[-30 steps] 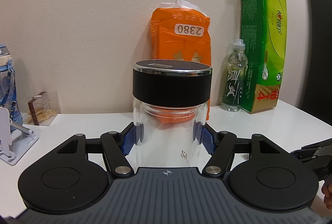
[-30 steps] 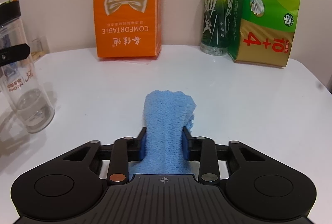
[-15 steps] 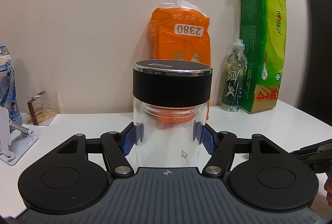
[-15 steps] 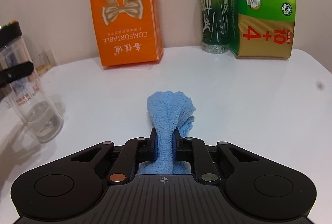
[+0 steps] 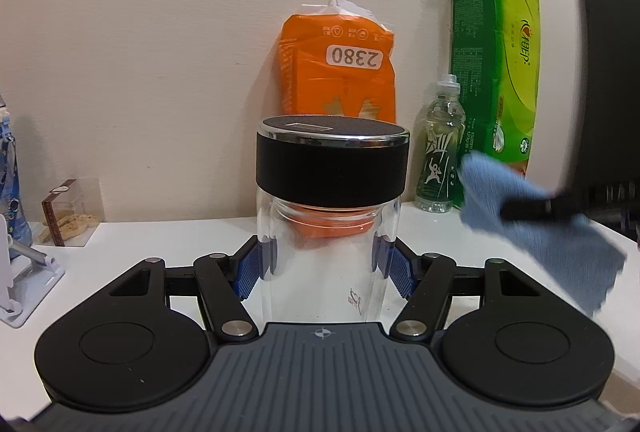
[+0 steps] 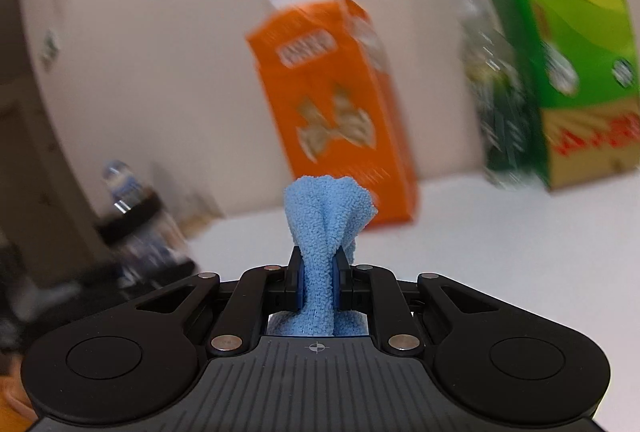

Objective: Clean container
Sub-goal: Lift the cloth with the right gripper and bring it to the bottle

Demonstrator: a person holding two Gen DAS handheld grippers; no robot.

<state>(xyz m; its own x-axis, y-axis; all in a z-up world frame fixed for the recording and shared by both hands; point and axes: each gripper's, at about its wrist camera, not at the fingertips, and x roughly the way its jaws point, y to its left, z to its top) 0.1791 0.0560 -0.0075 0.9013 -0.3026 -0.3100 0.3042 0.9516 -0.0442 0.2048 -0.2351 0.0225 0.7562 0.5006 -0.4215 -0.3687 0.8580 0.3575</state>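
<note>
A clear glass container [image 5: 326, 252] with a black lid [image 5: 333, 162] stands upright on the white table. My left gripper [image 5: 325, 266] is shut on its body below the lid, a blue pad on each side. My right gripper [image 6: 318, 282] is shut on a bunched blue cloth [image 6: 326, 232] and holds it off the table. In the left wrist view the cloth [image 5: 536, 228] hangs blurred to the right of the container, apart from it. In the right wrist view the container [image 6: 140, 232] is a blur at lower left.
An orange pack [image 5: 340, 68], a small drink bottle [image 5: 440, 152] and a green tissue pack [image 5: 496, 44] stand along the back wall. A small clear box [image 5: 70, 212] and a white stand [image 5: 24, 268] sit at the left of the white table [image 5: 160, 244].
My right gripper closed on the blue cloth, lifted it off the table and swung it left toward the container. The left gripper and container have not moved.
</note>
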